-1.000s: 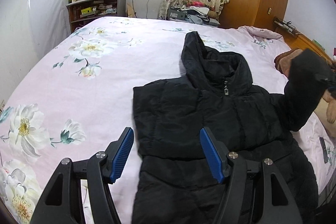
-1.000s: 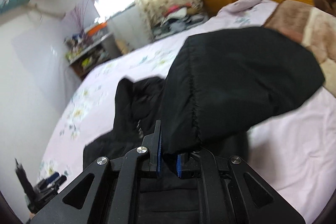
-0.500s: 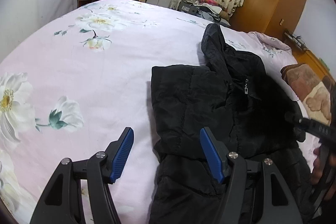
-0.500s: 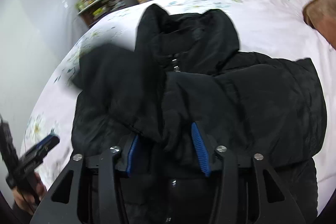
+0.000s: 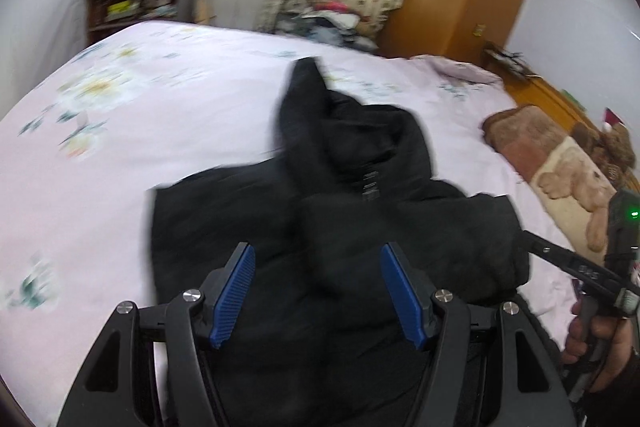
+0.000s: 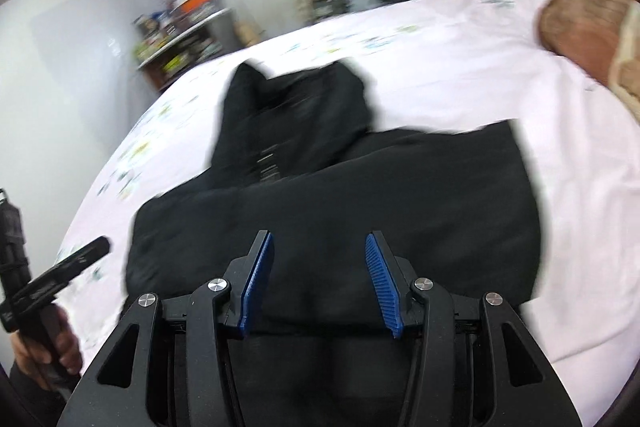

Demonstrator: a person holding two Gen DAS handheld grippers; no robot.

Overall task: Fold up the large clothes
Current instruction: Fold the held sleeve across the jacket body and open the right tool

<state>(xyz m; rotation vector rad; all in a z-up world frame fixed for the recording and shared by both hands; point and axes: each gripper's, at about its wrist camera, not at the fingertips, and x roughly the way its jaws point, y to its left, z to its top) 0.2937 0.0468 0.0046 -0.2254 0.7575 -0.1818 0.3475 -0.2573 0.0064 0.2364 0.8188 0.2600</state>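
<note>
2 hand-held grippers hang over a black hooded jacket [image 5: 360,227] spread on a pink flowered bed [image 5: 160,99], its hood toward the window. The right hand-held gripper [image 6: 320,279], which 1 second earlier pinched the cuff of the raised right sleeve, has just been opening: its blue pads now stand spread above the fabric with nothing between them, and the sleeve [image 5: 460,227] it carried lies folded across the jacket's chest instead of hanging in the air beside the bed's brown pillow [image 5: 560,163]. The left hand-held gripper [image 5: 318,291] has its jaws spread too, closing slightly in the last half second, with no cloth pinched; it now looks over the jacket's middle rather than its left edge. In the left wrist view the right hand [image 5: 600,343] grips its tool at the frame's right; in the right wrist view the left hand [image 6: 48,347] shows at lower left. Both views are motion-blurred.
</note>
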